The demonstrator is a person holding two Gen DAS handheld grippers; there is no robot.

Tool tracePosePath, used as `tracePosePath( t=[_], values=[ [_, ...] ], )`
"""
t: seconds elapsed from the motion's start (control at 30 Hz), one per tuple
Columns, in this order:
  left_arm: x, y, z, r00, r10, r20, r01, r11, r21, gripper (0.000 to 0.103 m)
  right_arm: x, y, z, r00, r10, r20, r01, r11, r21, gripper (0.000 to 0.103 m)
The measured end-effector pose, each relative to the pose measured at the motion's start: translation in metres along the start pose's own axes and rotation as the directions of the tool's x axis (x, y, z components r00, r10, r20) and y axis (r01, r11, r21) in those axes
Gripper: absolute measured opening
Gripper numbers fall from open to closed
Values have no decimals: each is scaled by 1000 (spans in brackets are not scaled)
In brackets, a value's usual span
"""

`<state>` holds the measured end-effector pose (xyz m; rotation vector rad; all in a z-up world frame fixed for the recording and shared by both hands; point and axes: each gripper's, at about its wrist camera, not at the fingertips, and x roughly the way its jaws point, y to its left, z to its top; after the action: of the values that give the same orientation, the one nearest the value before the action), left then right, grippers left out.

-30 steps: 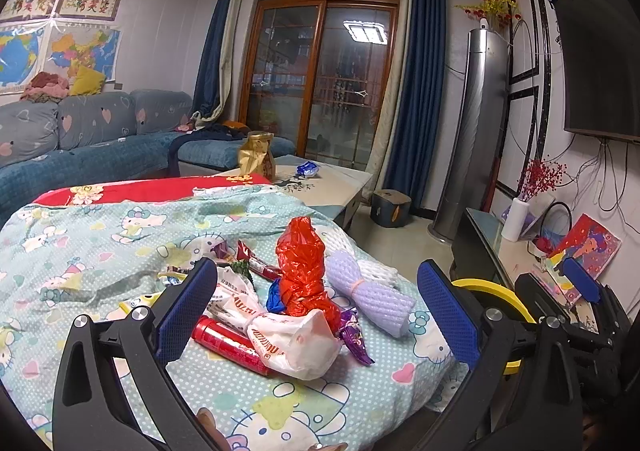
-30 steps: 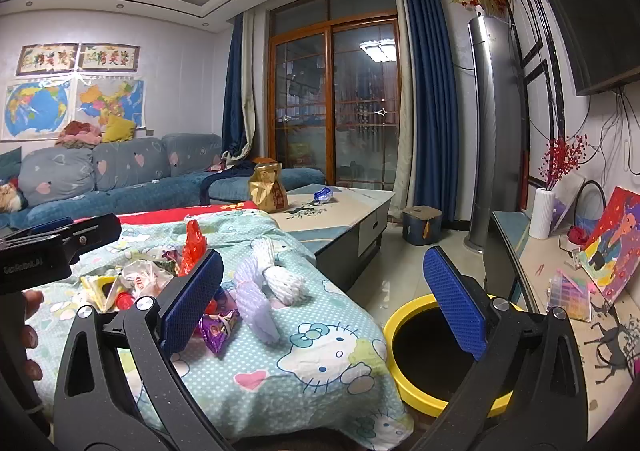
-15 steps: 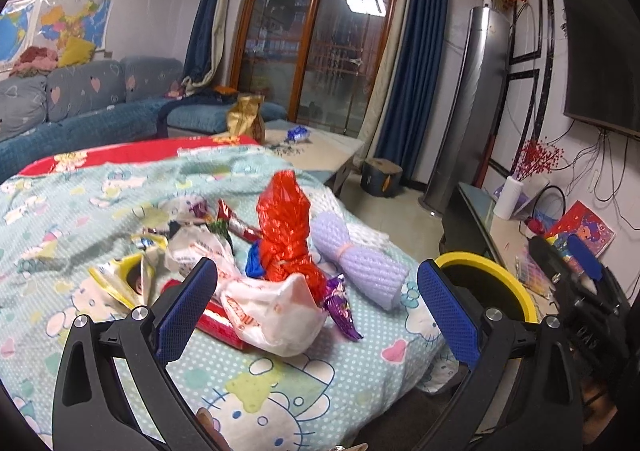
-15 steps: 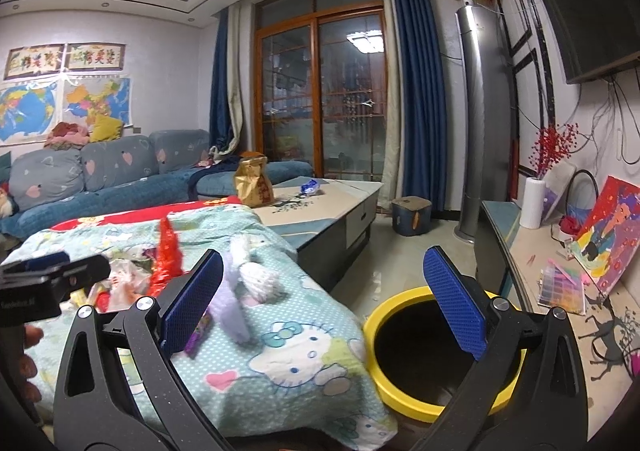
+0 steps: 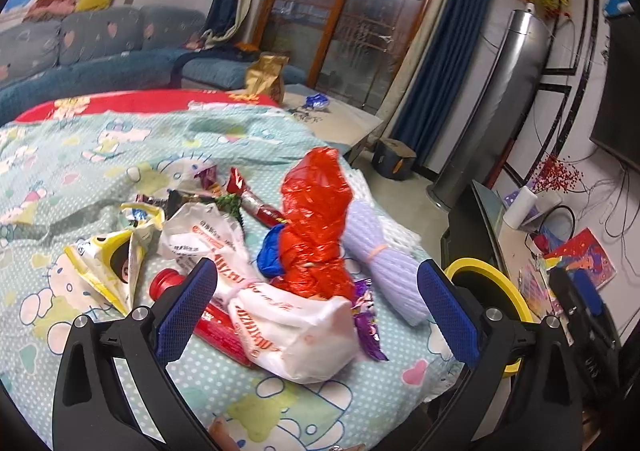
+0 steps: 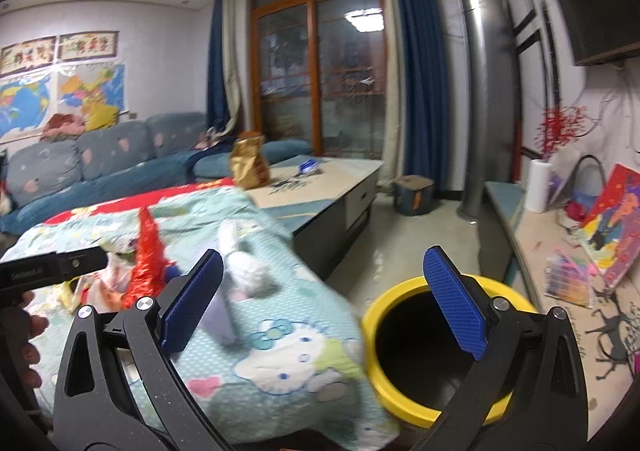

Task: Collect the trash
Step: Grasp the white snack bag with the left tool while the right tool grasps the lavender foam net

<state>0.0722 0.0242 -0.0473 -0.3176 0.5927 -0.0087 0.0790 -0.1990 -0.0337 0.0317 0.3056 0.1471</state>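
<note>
A heap of trash lies on the cartoon-print cloth (image 5: 120, 155): a crumpled red plastic bag (image 5: 318, 211), a white printed bag (image 5: 296, 327), a red can (image 5: 216, 325), a yellow wrapper (image 5: 108, 267), a lilac foam roll (image 5: 380, 263) and several candy wrappers. My left gripper (image 5: 316, 307) hangs open just above the white bag, its blue pads astride the heap. My right gripper (image 6: 322, 299) is open and holds nothing, above the gap between the cloth's edge and the yellow-rimmed bin (image 6: 436, 347). The bin (image 5: 486, 291) also shows on the floor to the right of the heap.
A low coffee table (image 6: 332, 187) with a gold bag (image 6: 250, 163) stands beyond the cloth. A blue sofa (image 6: 100, 159) lines the left wall. A TV bench (image 6: 560, 263) with papers runs along the right. A person's hand (image 6: 24, 339) holds the left gripper.
My left gripper has come closer and lower over the trash heap. My right gripper has swung to the right, toward the yellow bin. Both have stayed open.
</note>
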Motion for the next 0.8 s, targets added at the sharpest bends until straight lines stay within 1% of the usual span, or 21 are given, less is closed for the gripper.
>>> tracePosePath(
  t=[0.07,0.1,0.13,0.17,0.23,0.27,0.3,0.43,0.5,0.53,0.57,0.6,0.63,0.67,0.7,0.73,0.8],
  values=[
    [2,4,-2,1000,2,-21,-2,1000,-7,97,9,9,-1,999,36,-32,-37,999,-18,92],
    [2,5,-3,1000,5,-28,-5,1000,-4,97,18,14,-2,995,77,-71,-79,996,-31,92],
    [1,6,-4,999,9,-33,-9,1000,0,97,23,17,-3,991,98,-96,-102,994,-37,92],
    [1,6,-5,999,11,-40,-11,1000,3,97,33,24,-6,981,131,-146,-140,989,-54,92],
    [0,9,-9,998,12,-54,-12,1000,8,97,48,37,-12,962,170,-214,-191,979,-77,81],
    [0,11,-10,998,14,-62,-14,1000,7,97,54,40,-13,953,189,-237,-212,974,-78,78],
    [0,12,-11,998,11,-69,-11,1000,7,97,57,42,-14,948,199,-248,-224,972,-76,75],
    [2,11,-15,996,6,-93,-5,1000,10,96,75,52,-17,910,263,-320,-294,954,-52,64],
    [5,8,-18,994,7,-108,-6,1000,13,96,81,56,-19,900,275,-338,-311,949,-57,58],
    [7,8,-18,993,12,-114,-10,1000,16,95,84,57,-20,893,283,-349,-322,945,-57,53],
    [10,5,-19,992,28,-125,-25,999,26,94,88,59,-21,883,294,-366,-335,941,-54,50],
    [12,5,-20,991,36,-132,-32,999,29,87,91,61,-22,873,305,-381,-347,937,-46,44],
    [15,5,-20,989,42,-142,-38,999,30,81,93,62,-23,860,321,-397,-363,931,-36,35],
    [18,5,-22,987,53,-151,-49,998,31,79,94,63,-25,853,330,-404,-373,927,-28,30],
    [20,7,-22,985,55,-162,-52,998,25,76,96,63,-26,843,344,-413,-386,922,-19,22],
    [22,8,-23,984,47,-171,-45,999,16,72,97,64,-26,836,353,-419,-396,918,-16,17],
    [21,9,-24,984,40,-172,-38,999,17,66,95,65,-26,831,369,-416,-412,911,-15,14]
  ],
)
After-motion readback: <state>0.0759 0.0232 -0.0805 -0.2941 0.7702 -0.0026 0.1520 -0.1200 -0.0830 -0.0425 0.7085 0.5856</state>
